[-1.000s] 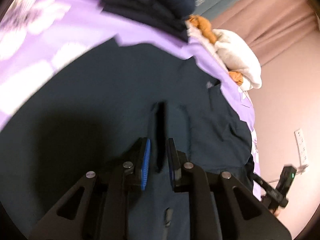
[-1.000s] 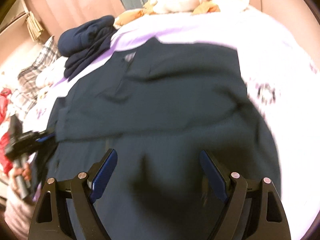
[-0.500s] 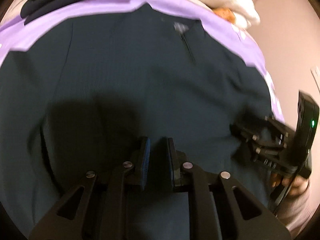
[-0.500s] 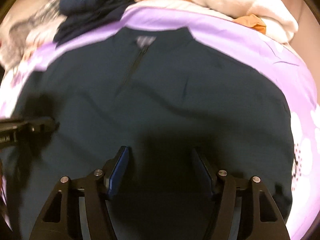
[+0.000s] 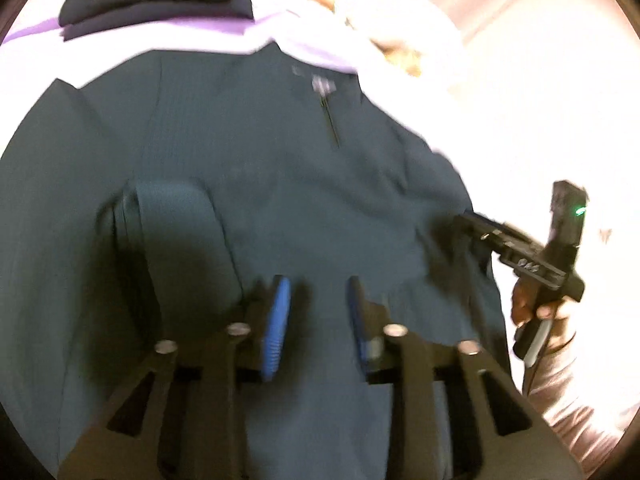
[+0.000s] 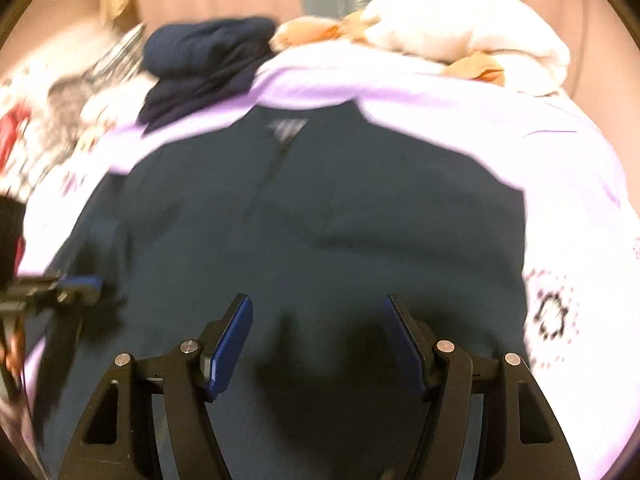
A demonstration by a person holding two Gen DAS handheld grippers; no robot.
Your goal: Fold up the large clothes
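A large dark teal garment [image 5: 280,184] with a short zipper at its collar [image 5: 330,120] lies spread on a purple bedsheet [image 5: 180,44]. One sleeve [image 5: 176,224] lies folded over its body on the left. My left gripper [image 5: 316,304] hovers just above the lower cloth; its jaws are opening and nothing is between the blue pads. In the right wrist view the same garment [image 6: 340,220] fills the middle. My right gripper [image 6: 318,320] stands open over it and grips nothing. The left gripper [image 6: 80,284] shows at that view's left edge.
A stack of folded navy clothes [image 6: 208,60] sits beyond the collar on the left. A cream bundle with orange cloth [image 6: 460,36] lies at the far right. Plaid and patterned fabric [image 6: 60,92] lies far left. A person's hand [image 5: 536,308] holds the right gripper's handle.
The left gripper was shut on a fold of the garment and has now opened, leaving the sleeve lying on the body. The right jaws narrowed somewhat. Both views swung toward the collar.
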